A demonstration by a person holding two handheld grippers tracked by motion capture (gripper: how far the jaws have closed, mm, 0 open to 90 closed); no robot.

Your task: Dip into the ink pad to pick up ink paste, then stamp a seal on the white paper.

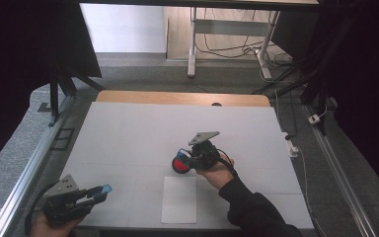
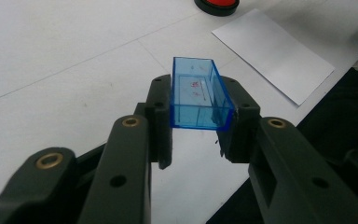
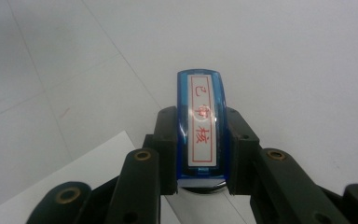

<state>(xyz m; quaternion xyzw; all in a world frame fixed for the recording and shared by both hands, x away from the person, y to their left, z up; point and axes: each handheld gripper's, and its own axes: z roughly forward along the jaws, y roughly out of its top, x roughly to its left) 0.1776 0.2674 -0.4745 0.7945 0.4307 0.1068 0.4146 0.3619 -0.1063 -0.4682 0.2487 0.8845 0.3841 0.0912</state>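
High view: white table (image 1: 128,133) with a wooden strip along the far edge at 12 o'clock, metal rails flanking left and right, dark drapes beyond. Plenty of bare surface toward 10 and 12 o'clock, and more toward 2 o'clock; near edge crowded by both forearms. White paper sheet (image 1: 179,199) lying flat at 6 o'clock, rectangular, matte, just short of the near edge. Red ink pad (image 1: 179,164) in a round black case sitting just past the sheet's far edge, near table centre. Right gripper (image 1: 193,159) hovering at the pad, clamped on a blue stamp (image 3: 201,126): translucent blue plastic body, rounded top, white label with red characters in a red frame, glossy. In the right gripper view, stamp squeezed between both black jaws, something dark and round directly beneath it, contact with it not clear. Left gripper (image 1: 97,192) down at 7 o'clock near the table corner, clamped on a clear blue cap (image 2: 198,95): hollow rectangular shell, thin glossy walls, open side up, faint red smears inside. In the left gripper view, cap pinched by its long sides, held over bare table, sheet corner and pad off at 1 o'clock, well apart from it. Jaws matte black with brass-coloured pins.
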